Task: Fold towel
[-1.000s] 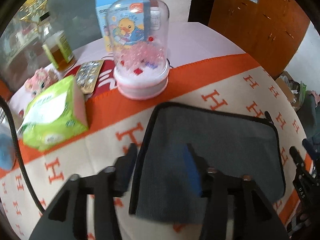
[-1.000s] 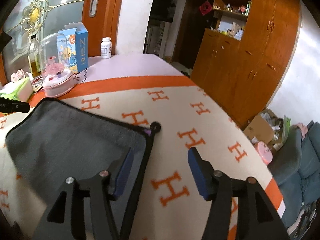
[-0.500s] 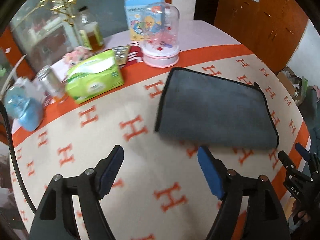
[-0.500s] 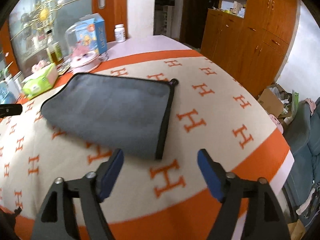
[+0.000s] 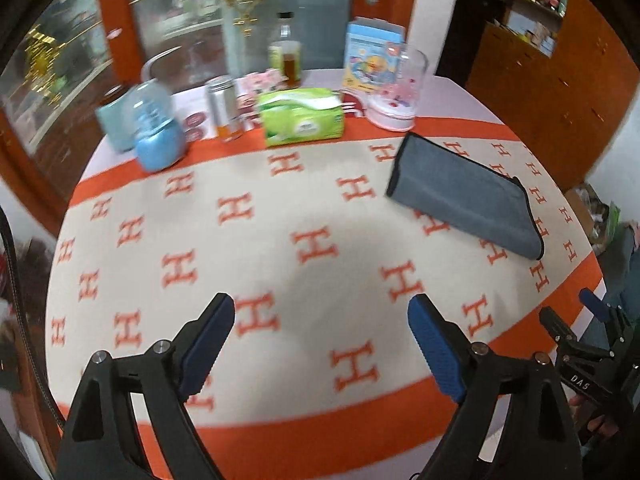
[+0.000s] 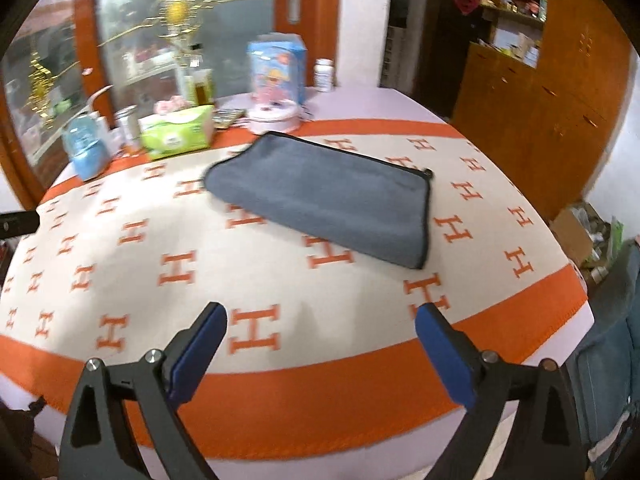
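Closest to the lens, the left gripper (image 5: 320, 312) is held wide apart over the near edge of the table, with nothing caught between its blue pads (image 5: 208, 344). Same story on the other side: the right gripper (image 6: 320, 320) is spread open above the orange border, and nothing is gripped there either. The right gripper's tip can also be spotted at the far right of the left view.

Everything is laid on a cream blanket (image 5: 280, 240) printed with orange H marks and framed by an orange band, which is draped over the table.

A bit further out, the grey towel (image 6: 328, 196) is found lying flat on the blanket, folded over into a long rectangle with dark piping seen along its edges. It is well apart from both grippers and touched by neither. In the left view the towel (image 5: 468, 196) is placed toward the right side of the table.

Behind it, along the far edge, a row of stuff is lined up: a green tissue pack (image 5: 302, 120), a clear dome on a pink base (image 5: 394, 96) just beside the towel's far corner, a blue carton (image 5: 372, 52) behind that, a blue container (image 5: 158, 128) off to the left, and a bottle of amber liquid (image 5: 286, 56). A small white pill bottle (image 6: 323, 74) is only picked up in the right view.
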